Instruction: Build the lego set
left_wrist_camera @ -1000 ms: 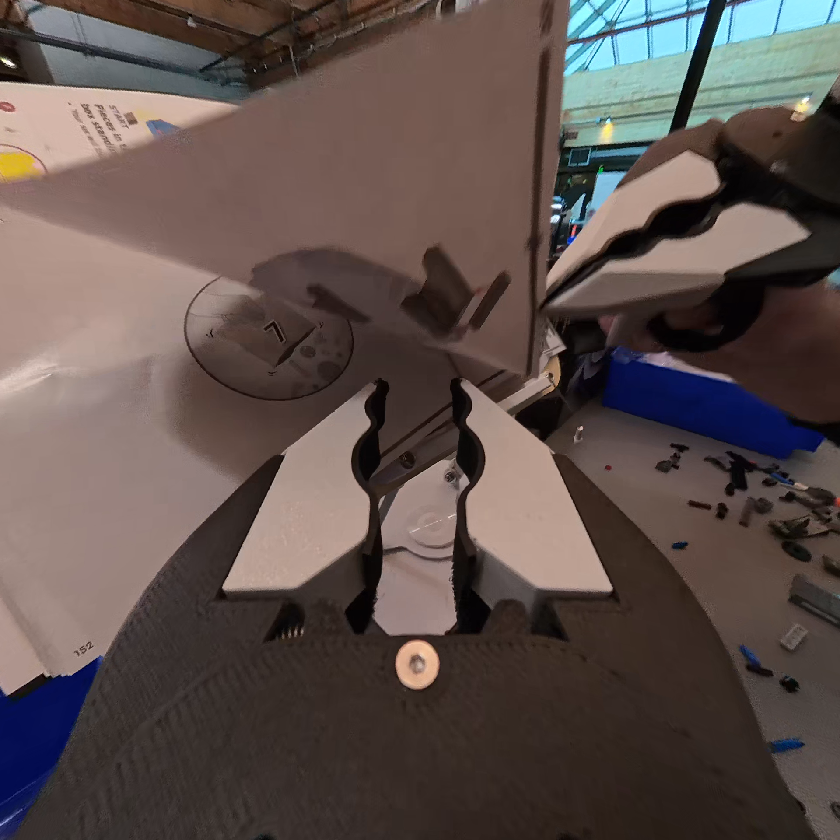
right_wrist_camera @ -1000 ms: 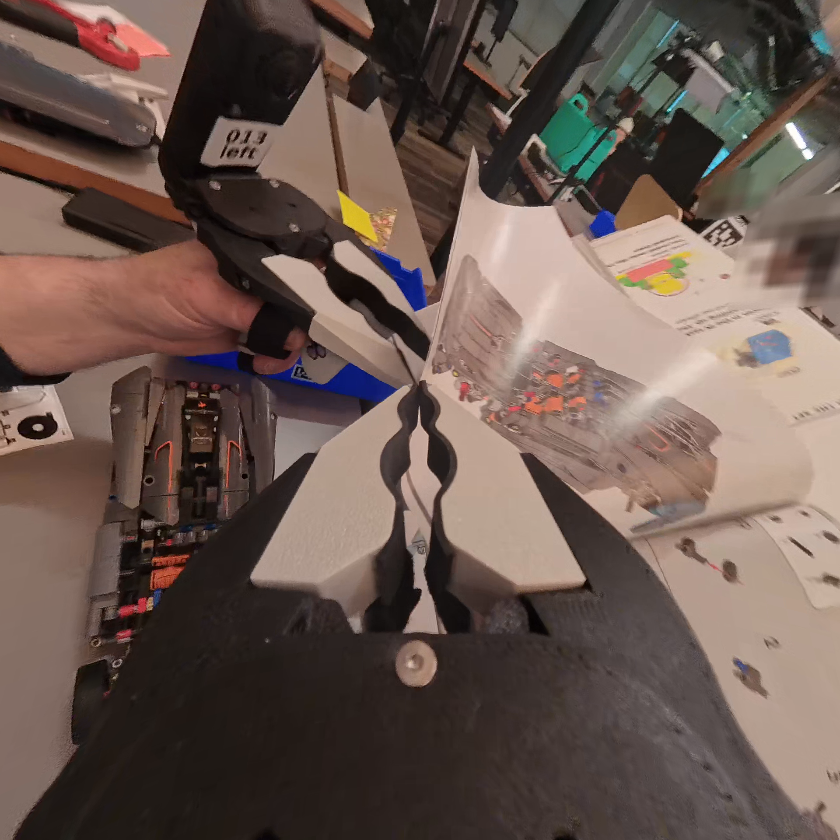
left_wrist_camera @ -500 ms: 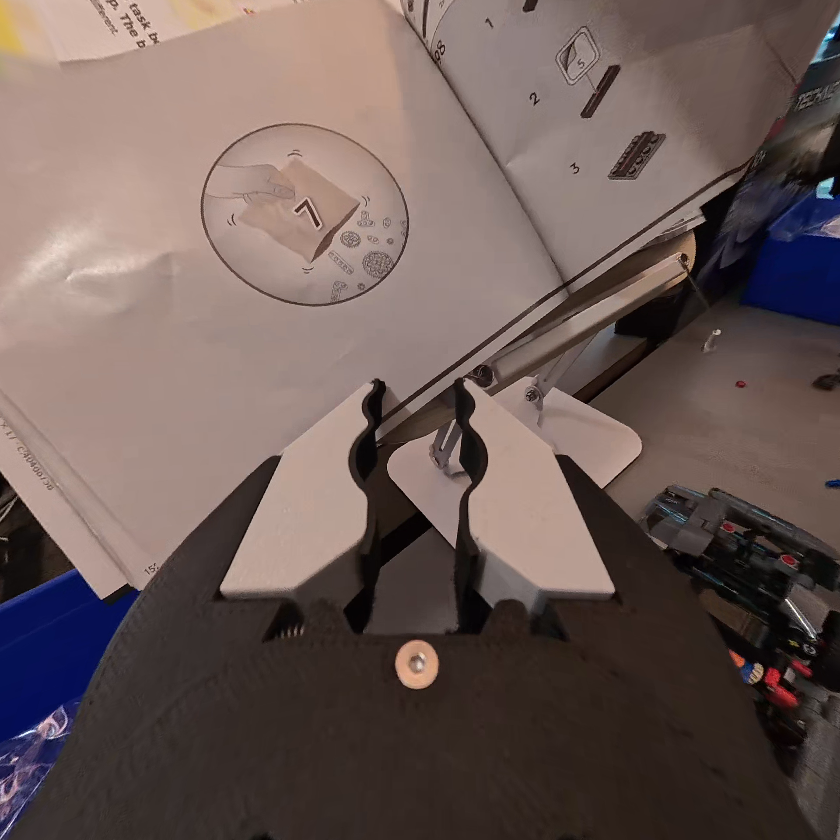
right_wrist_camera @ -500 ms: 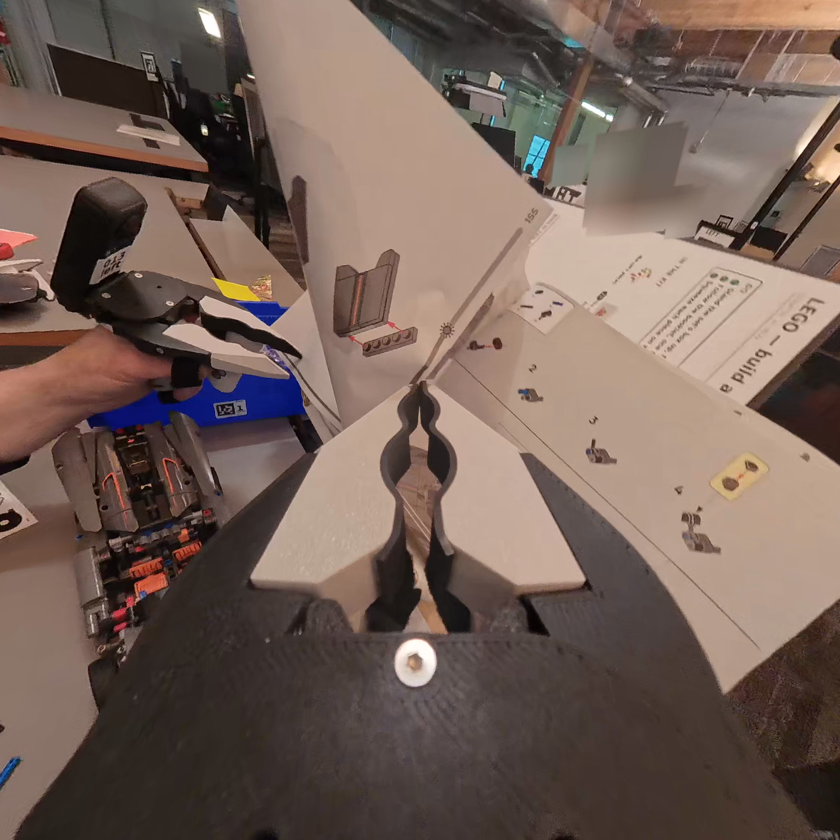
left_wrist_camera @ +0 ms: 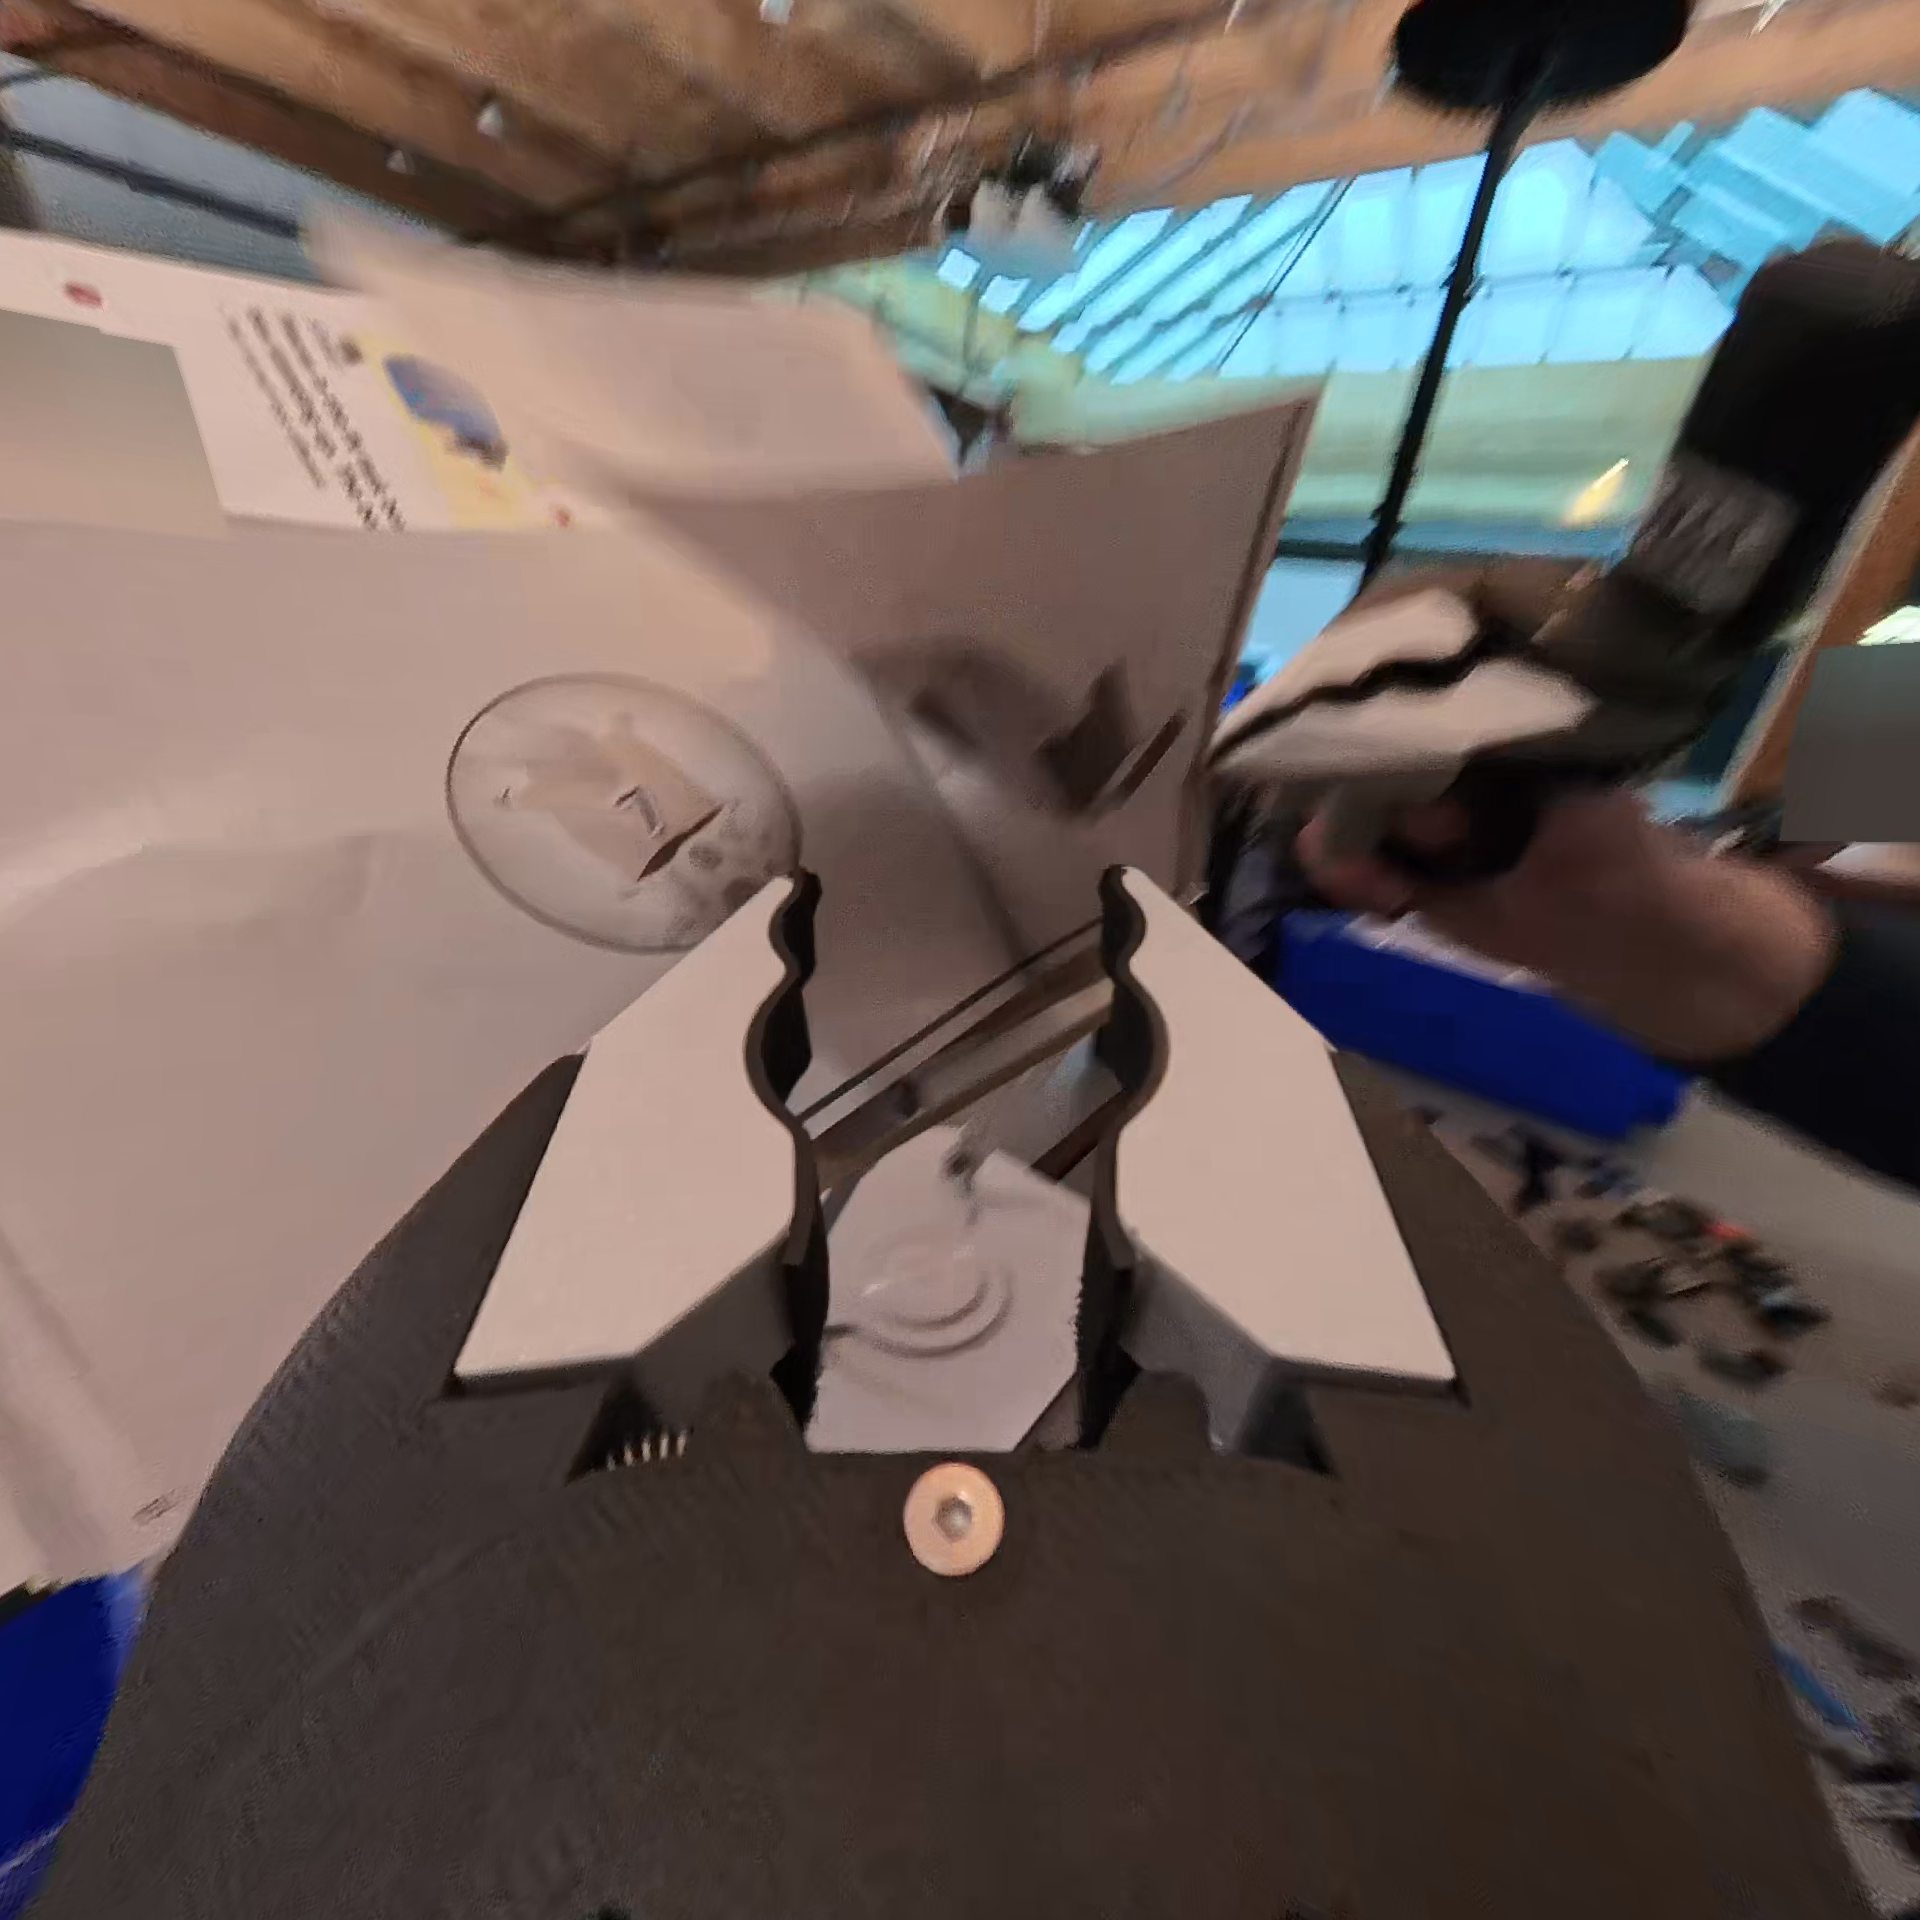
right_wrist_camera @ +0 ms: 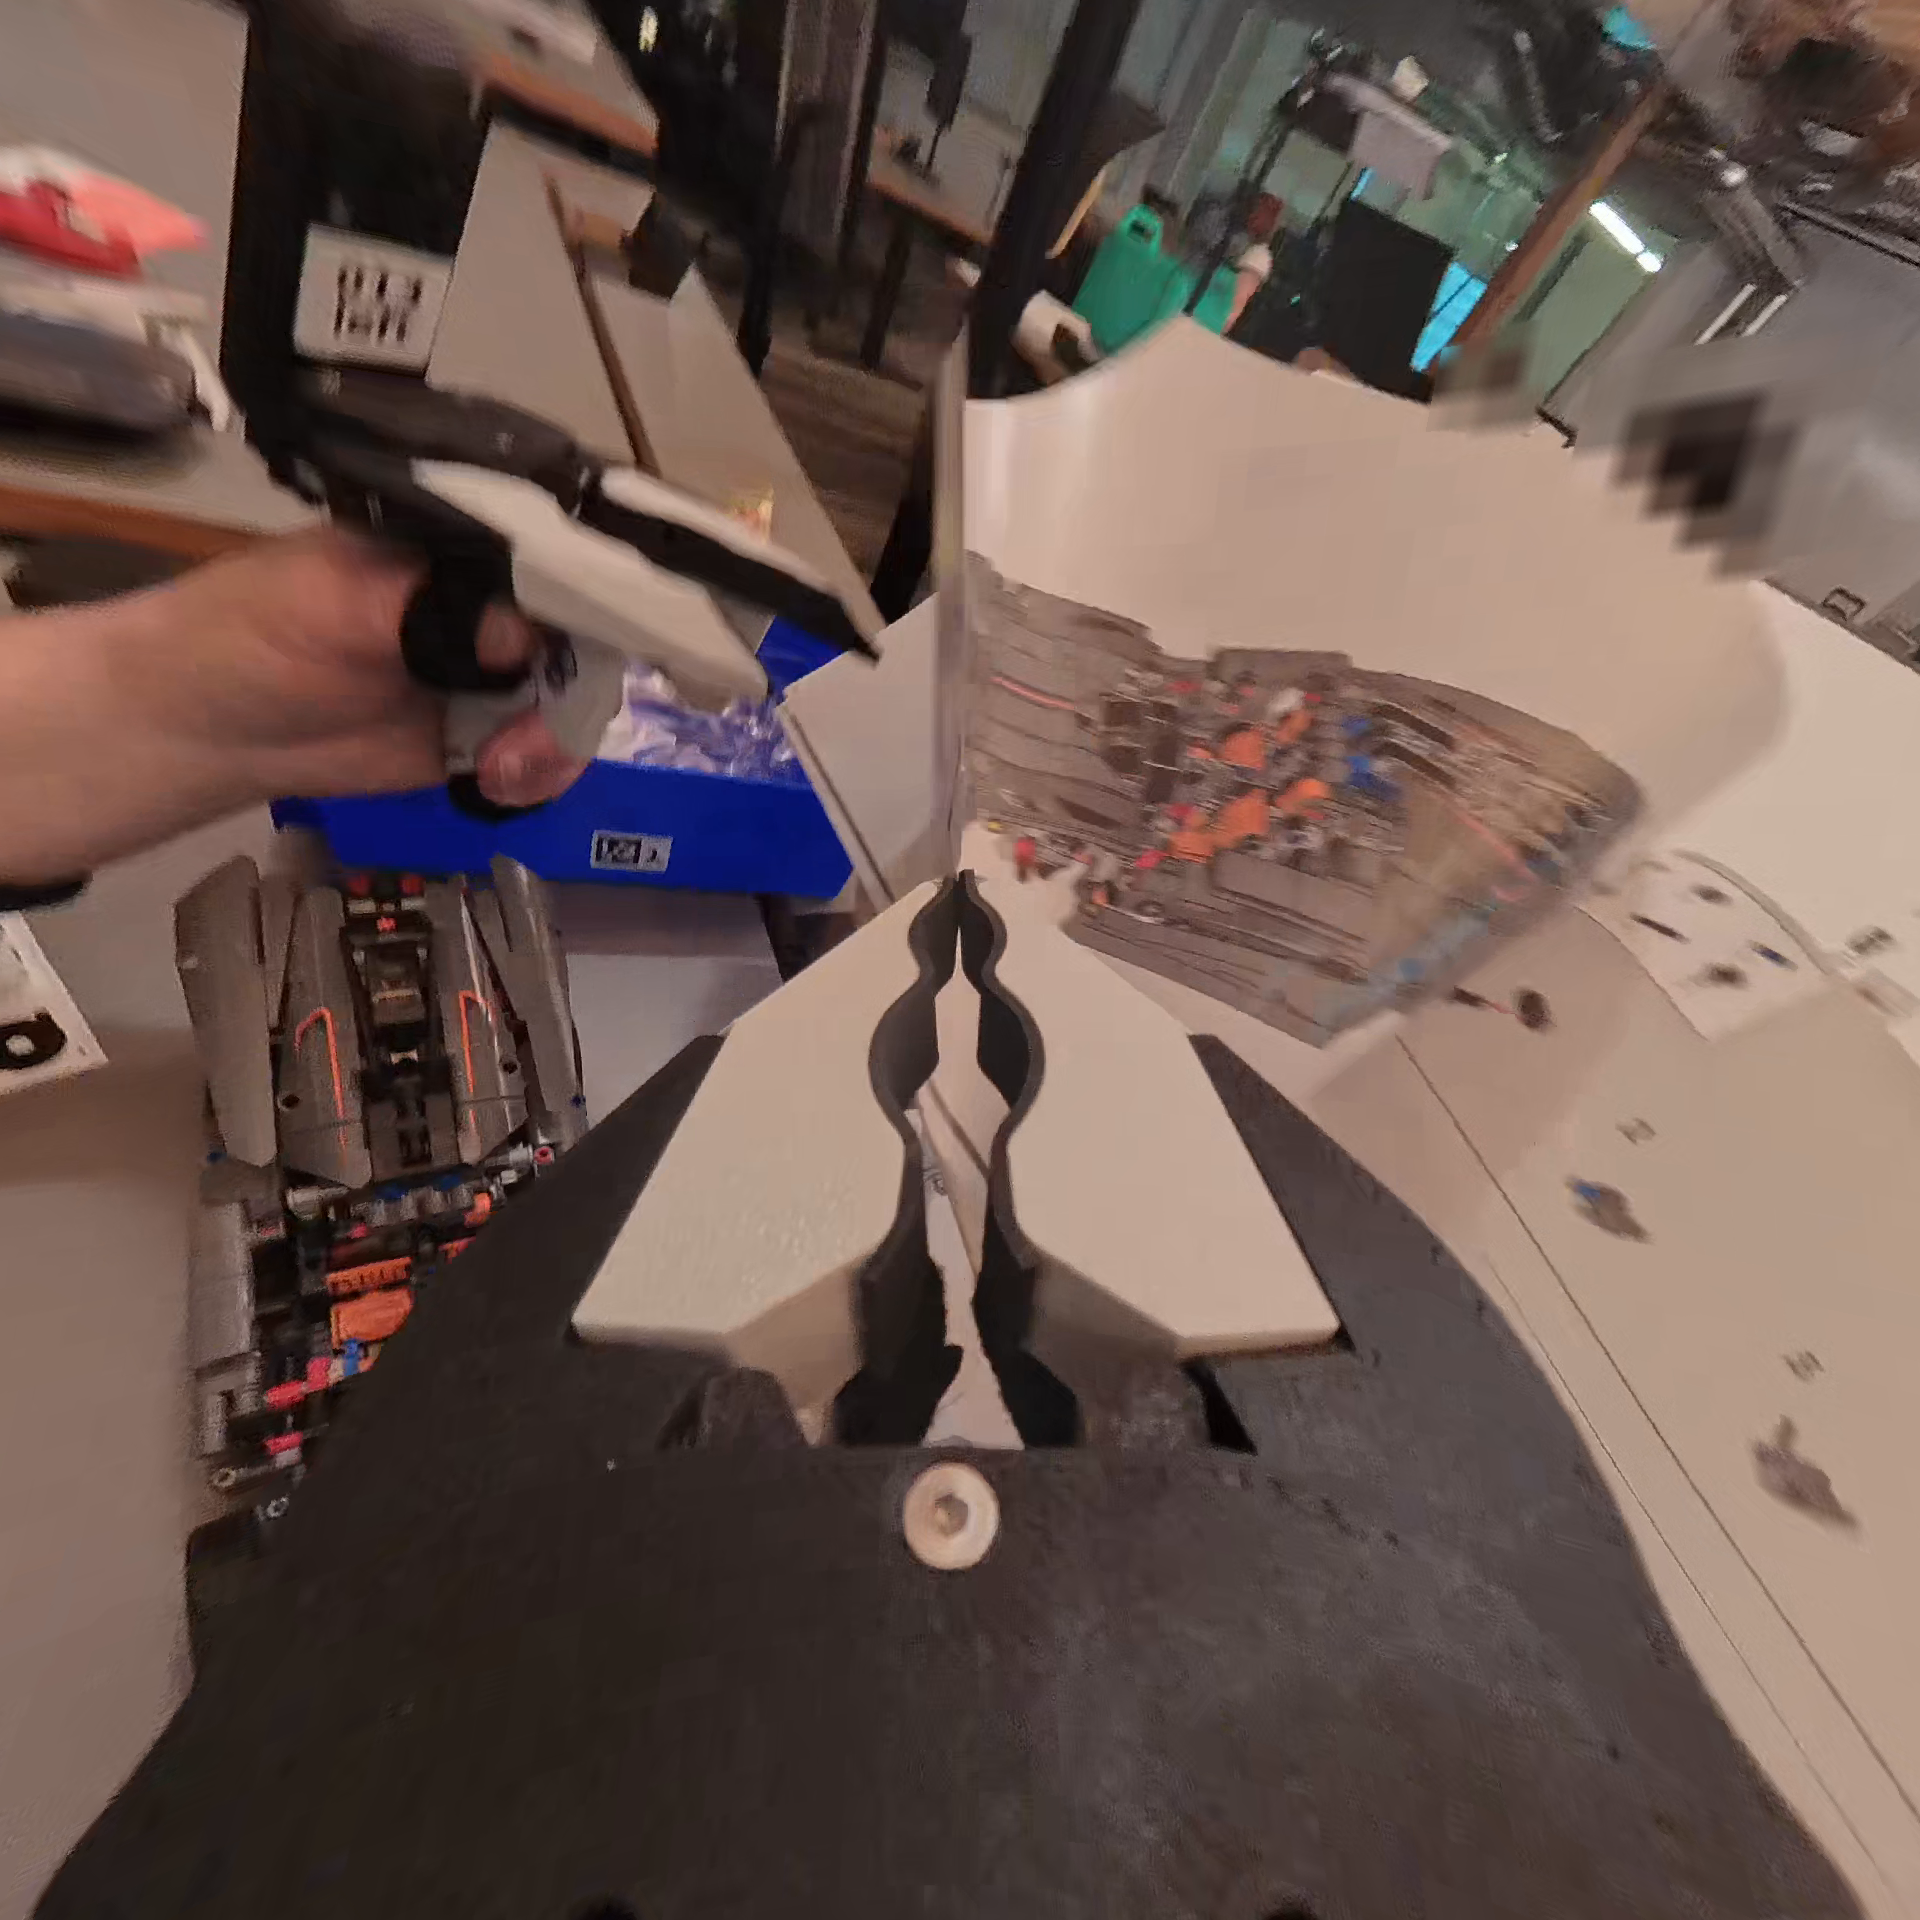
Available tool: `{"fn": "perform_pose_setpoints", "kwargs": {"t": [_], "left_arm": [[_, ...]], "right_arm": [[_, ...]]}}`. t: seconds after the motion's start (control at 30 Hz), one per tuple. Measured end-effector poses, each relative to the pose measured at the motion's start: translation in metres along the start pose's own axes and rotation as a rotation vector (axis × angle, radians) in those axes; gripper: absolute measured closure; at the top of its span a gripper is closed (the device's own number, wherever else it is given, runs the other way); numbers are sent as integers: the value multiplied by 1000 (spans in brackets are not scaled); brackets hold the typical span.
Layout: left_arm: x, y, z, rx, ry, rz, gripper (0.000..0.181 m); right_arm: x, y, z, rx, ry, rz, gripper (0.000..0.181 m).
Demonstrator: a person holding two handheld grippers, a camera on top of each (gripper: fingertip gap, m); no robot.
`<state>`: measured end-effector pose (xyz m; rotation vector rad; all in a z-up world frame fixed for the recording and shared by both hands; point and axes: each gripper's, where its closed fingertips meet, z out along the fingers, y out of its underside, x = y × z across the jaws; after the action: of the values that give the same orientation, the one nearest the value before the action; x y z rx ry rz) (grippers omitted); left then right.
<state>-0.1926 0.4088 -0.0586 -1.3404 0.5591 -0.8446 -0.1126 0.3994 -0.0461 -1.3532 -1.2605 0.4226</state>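
The right gripper (right_wrist_camera: 958, 883) was closed, its jaws pinching the edge of one page (right_wrist_camera: 1299, 810) of the instruction booklet (left_wrist_camera: 312, 831), evidently to turn that leaf and expose another build step. The page stood raised and curved above the open spread, its printed picture of the model facing the right wrist camera. The left gripper (left_wrist_camera: 956, 894) was open with a clear gap between its jaws and held nothing; it hovered in front of the booklet, which leaned on a metal stand (left_wrist_camera: 935, 1299), probably so the steps could be read while both tools worked. The partly built lego car (right_wrist_camera: 374, 1122) lay flat on the table (right_wrist_camera: 83, 1299), left of the right gripper and just in front of a blue bin (right_wrist_camera: 623, 831). Loose pieces (left_wrist_camera: 1683, 1278) lay scattered on the table to the right of the stand.
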Motion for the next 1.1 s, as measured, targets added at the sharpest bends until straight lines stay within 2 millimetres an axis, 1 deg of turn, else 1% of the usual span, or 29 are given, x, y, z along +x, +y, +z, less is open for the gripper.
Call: {"fn": "perform_pose_setpoints", "kwargs": {"t": [0.07, 0.13, 0.17, 0.2, 0.23, 0.3, 0.37, 0.4, 0.47, 0.53, 0.57, 0.6, 0.63, 0.67, 0.77, 0.87, 0.9, 0.93, 1.03, 1.1], "left_arm": [[1, -15, -11, 84, 58, -72, 120], [-5, -21, -20, 126, 87, -134, 113], [-9, -20, -22, 124, 91, -167, 108], [-15, -16, -23, 112, 79, -194, 107], [-20, -12, -23, 99, 61, -209, 108], [-25, -9, -23, 93, 43, -218, 107], [-35, 4, -19, 29, -18, -241, 111], [-39, 12, -18, -6, -46, -242, 117], [-43, 18, -17, -18, -56, -255, 125], [-41, 14, -18, 25, -22, -291, 154], [-37, 11, -18, 40, 7, -295, 164], [-35, 12, -18, 35, 19, -296, 168], [-34, 12, -19, 28, 24, -287, 178], [-33, 10, -20, 33, 28, -274, 181], [-27, 5, -22, 40, 66, -274, 181], [-27, 1, -24, 57, 65, -264, 181], [-28, 1, -25, 52, 58, -254, 181], [-33, 1, -26, 56, 18, -233, 181], [-45, 3, -31, 33, -64, -210, 181], [-61, 1, -40, 50, -173, -173, 181]], "right_arm": [[-17, 3, 20, -45, -13, -70, 181], [-29, 8, 40, -100, -4, -135, 181], [-33, 12, 49, -128, 0, -168, 181], [-37, 14, 57, -145, 3, -191, 181], [-41, 15, 65, -153, -2, -203, 181], [-52, 14, 79, -153, -31, -200, 181], [-60, 14, 88, -162, -55, -214, 181], [-62, 13, 89, -161, -55, -218, 181], [-61, 13, 90, -169, -53, -198, 181], [-59, 12, 87, -164, -57, -188, 181], [-59, 13, 86, -169, -57, -190, 181], [-57, 15, 84, -178, -52, -191, 181], [-57, 15, 82, -181, -53, -187, 181], [-57, 15, 81, -177, -56, -182, 181], [-57, 14, 74, -161, -64, -180, 181], [-56, 16, 70, -165, -59, -188, 181], [-57, 15, 69, -164, -67, -184, 177], [-57, 15, 67, -166, -68, -184, 168], [-53, 10, 58, -162, -49, -199, 162], [-44, 9, 50, -167, -11, -206, 157]]}}
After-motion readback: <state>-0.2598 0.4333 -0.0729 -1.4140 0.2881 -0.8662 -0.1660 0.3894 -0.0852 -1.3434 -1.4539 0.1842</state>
